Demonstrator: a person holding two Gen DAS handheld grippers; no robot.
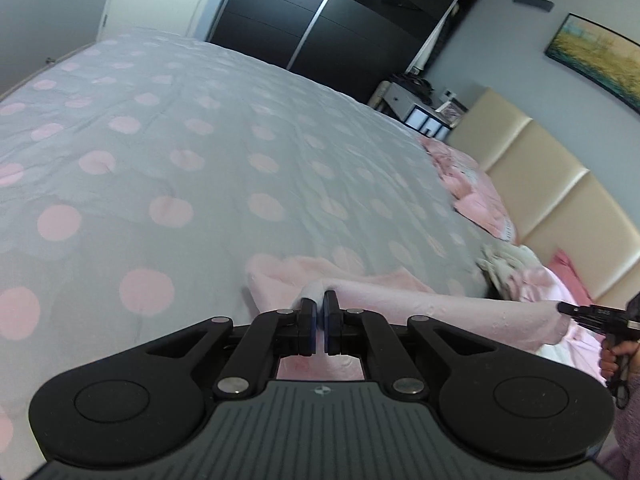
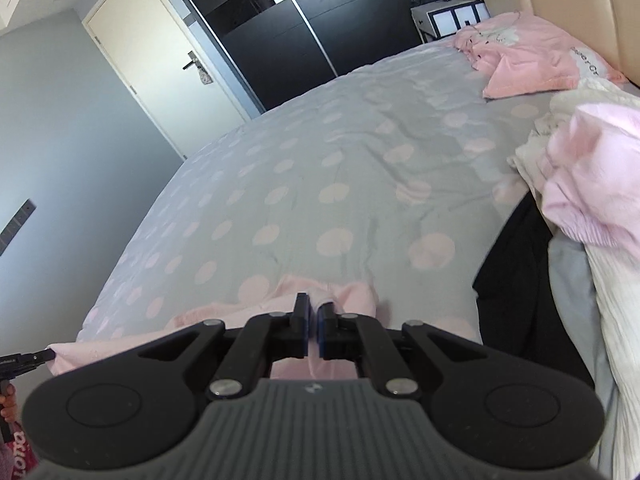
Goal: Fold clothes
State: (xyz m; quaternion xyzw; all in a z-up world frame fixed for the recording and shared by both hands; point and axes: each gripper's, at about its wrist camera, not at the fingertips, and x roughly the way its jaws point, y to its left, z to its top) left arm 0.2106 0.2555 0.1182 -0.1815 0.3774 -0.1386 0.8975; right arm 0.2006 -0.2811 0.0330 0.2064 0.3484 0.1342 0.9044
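A bedroom with a black wardrobe [image 1: 320, 20] and cream door [image 2: 160, 72]; a grey bedspread with pink dots [image 2: 320, 184]; near its front edge a pale pink garment [image 1: 420, 308] stretches between 2 grippers; left gripper [image 1: 319, 308] and right gripper [image 2: 313, 312] each clamp its fabric; more clothes [image 2: 580, 184] heap by the headboard [image 1: 560, 184].

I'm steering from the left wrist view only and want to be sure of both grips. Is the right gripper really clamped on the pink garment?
Observer: Yes, the right gripper is shut on the pink garment.
Operator: Anything beside it?
Observer: A black garment lies just to its right.
Operator: And beyond that?
Observer: A cream knit with pale pink cloth heaped on top.
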